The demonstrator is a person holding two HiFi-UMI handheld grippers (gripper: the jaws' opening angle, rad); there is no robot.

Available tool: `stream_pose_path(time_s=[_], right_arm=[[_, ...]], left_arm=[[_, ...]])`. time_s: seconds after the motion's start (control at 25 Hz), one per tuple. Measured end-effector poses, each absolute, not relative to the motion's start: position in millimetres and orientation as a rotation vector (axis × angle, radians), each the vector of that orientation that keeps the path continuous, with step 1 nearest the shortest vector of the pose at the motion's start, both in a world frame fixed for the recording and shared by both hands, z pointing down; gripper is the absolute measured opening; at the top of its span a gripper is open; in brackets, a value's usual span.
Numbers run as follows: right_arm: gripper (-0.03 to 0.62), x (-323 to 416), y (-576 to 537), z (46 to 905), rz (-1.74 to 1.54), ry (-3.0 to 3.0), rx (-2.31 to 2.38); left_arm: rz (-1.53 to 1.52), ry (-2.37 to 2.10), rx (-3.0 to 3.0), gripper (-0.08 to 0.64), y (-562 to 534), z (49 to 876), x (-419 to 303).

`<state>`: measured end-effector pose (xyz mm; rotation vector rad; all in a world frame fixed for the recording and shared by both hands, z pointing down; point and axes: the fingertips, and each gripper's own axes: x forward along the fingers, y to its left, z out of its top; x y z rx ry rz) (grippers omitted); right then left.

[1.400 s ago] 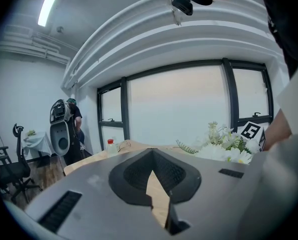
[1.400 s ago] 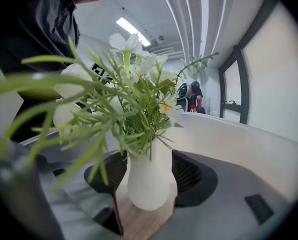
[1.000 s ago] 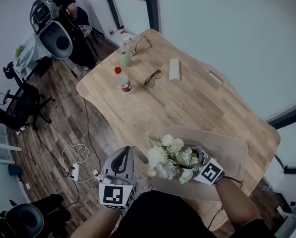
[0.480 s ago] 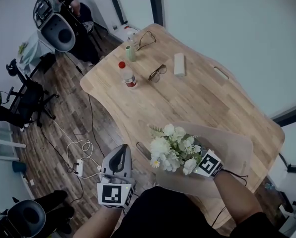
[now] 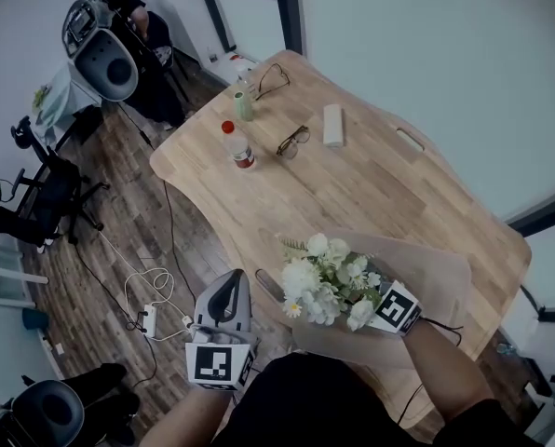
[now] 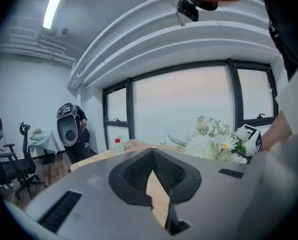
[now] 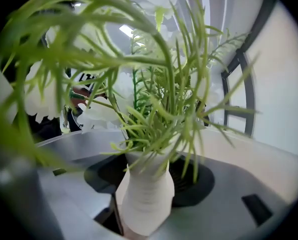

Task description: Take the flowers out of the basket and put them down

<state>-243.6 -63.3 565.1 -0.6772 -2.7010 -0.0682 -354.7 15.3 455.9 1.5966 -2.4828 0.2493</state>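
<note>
While the right gripper (image 5: 380, 304) holds the flowers (image 5: 326, 282), its two jaws are closing in on the white wrapped stem (image 7: 146, 194) that stands between them. Both jaws touch this stem, one on each side. Green leaves and white blooms spread up and out in front of that gripper's camera.

From the head view, the flowers sit over the left part of the tan basket (image 5: 440, 282). The basket is on the near edge of the wooden table (image 5: 371, 189), close to the person's body. Whether the bottom of the stem is in the basket or above it cannot be told. The white blooms point to the left, toward the other gripper.

The left gripper (image 5: 229, 291) is off the table, just left of the flowers and not touching them. Its jaws are pressed together at the tips and pinch nothing. Past them, that gripper's camera sees the table top and the flowers off to the right.

Farther back on the table stand a bottle with a red cap (image 5: 237, 147) and a small green bottle (image 5: 245, 105). One pair of glasses (image 5: 291, 142) lies near a white roll (image 5: 333, 124), and a second pair (image 5: 268, 80) lies by the far corner. White cables (image 5: 142, 291) lie on the wood floor.
</note>
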Motion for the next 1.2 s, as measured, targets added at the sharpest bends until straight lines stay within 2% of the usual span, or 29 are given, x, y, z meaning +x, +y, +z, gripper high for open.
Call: stream_pose_path(time_s=[1.2], right_arm=[[0.279,-182.1,-127.3,456.3,-0.104,-2.858,-0.123]], left_arm=[[0.074,-2.434,1.905,0.005,-12.1,400.9,-312.7]])
